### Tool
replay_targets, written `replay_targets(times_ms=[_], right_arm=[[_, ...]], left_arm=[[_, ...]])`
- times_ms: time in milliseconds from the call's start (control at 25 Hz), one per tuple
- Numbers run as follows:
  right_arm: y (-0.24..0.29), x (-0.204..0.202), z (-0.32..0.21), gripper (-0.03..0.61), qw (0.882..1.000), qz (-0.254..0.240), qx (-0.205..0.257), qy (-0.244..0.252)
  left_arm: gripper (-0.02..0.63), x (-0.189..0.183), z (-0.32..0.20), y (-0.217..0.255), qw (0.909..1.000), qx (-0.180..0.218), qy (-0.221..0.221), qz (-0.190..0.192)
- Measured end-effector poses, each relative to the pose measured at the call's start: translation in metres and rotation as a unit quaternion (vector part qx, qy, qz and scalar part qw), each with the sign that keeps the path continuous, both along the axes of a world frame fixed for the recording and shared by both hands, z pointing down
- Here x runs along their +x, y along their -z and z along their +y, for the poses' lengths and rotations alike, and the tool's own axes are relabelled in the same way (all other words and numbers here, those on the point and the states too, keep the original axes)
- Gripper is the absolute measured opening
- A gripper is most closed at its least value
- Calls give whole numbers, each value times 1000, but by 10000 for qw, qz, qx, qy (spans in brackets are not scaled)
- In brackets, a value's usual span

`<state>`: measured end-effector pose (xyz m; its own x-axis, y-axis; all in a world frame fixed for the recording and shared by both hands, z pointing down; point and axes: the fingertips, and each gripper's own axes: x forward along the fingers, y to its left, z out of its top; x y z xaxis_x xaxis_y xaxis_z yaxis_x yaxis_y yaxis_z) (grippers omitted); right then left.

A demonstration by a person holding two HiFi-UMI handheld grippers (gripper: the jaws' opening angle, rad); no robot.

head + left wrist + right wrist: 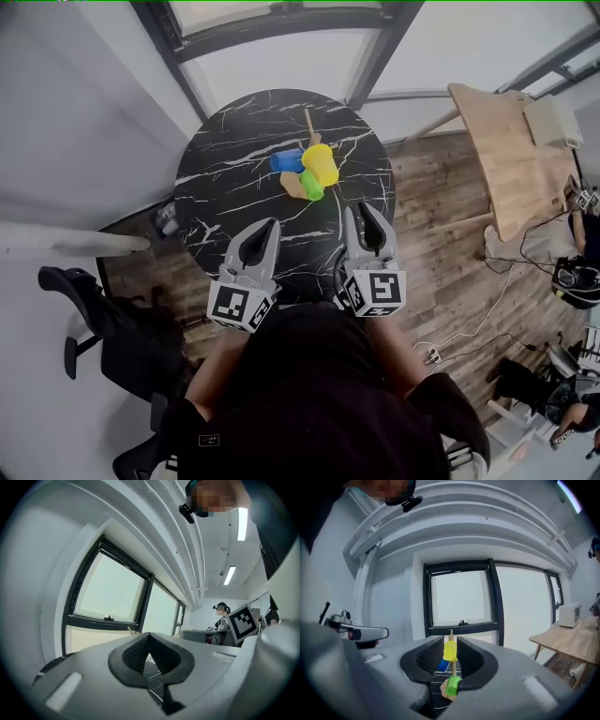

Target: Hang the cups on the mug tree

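In the head view, the person's dark-clothed torso (319,394) fills the near edge. Just beyond it the 2 tools hover over the near rim of the round black marble worktop (225,159). The left hand-held gripper (270,227) is closed and empty. The right hand-held gripper (362,216) has its jaws apart. Near the worktop's middle stands the mug tree (307,122), carrying 3 cups: a yellow cup (322,164), a blue cup (286,161) to its left and a green cup (312,185) on the near side. A wooden table (511,159) stands far right.

In the left gripper view, the left hand-held gripper (149,637) has its tips meeting, with nothing between them.

In the right gripper view, the right hand-held gripper (450,641) stands open around nothing. Through its gap the mug tree (453,670) shows well beyond: yellow cup (450,651) high, blue cup (443,665) lower left, green cup (453,685) lowest.
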<state>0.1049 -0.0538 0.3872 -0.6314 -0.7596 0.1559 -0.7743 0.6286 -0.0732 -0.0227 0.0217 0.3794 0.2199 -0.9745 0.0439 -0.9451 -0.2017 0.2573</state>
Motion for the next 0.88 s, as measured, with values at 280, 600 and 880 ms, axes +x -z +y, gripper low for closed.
replay_targets(times_ms=[280,600,880], right_arm=[[5,14,30,0,9998,-199,-61,-4],[-9,10,66,-2,9988,-305,-220,315],[-3,12,66,-3,9991,-298,-107,292]], left_arm=[[-6,8,12,17,9999,113,35,-98],[-6,20,27,5,10000,-1,32,-77],[-6,21,29,5,9999,77,47,-88]])
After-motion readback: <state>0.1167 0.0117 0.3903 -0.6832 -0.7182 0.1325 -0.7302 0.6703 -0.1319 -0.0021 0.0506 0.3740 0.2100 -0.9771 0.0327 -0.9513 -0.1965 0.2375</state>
